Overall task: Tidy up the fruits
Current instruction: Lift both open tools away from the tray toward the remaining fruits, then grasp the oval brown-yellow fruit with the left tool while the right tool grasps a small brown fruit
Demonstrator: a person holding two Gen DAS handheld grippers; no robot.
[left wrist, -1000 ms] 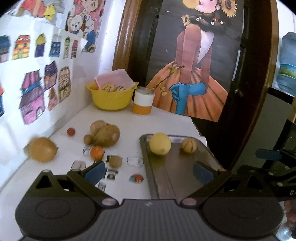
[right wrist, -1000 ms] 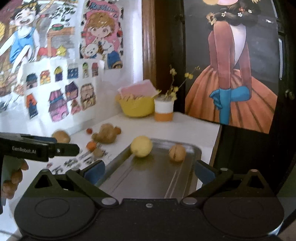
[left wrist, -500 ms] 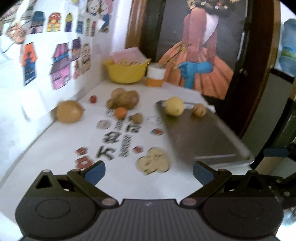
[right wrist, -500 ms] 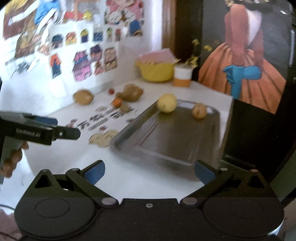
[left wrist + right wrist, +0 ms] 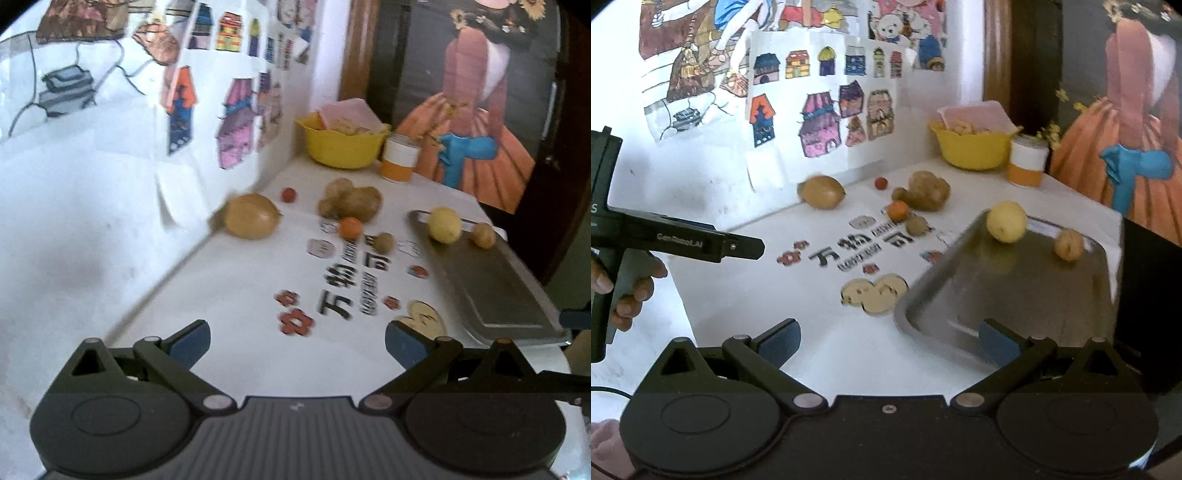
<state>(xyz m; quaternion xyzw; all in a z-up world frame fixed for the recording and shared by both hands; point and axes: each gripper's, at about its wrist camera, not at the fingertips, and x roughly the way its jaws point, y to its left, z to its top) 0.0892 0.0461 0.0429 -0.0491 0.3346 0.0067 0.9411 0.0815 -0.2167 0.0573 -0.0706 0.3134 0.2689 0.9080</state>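
Fruits are partly sorted: a lemon (image 5: 1006,221) and walnut (image 5: 1069,244) sit at the tray's (image 5: 1015,295) twelve o'clock end, five pieces remain on the table (image 5: 229,295) toward eleven, both grippers (image 5: 297,341) (image 5: 888,341) wide open, empty.

Looking forward from each handheld gripper, low over the white table (image 5: 236,295), tray (image 5: 1015,295) at 2 o'clock leftward, 12 o'clock rightward, fruit shared.
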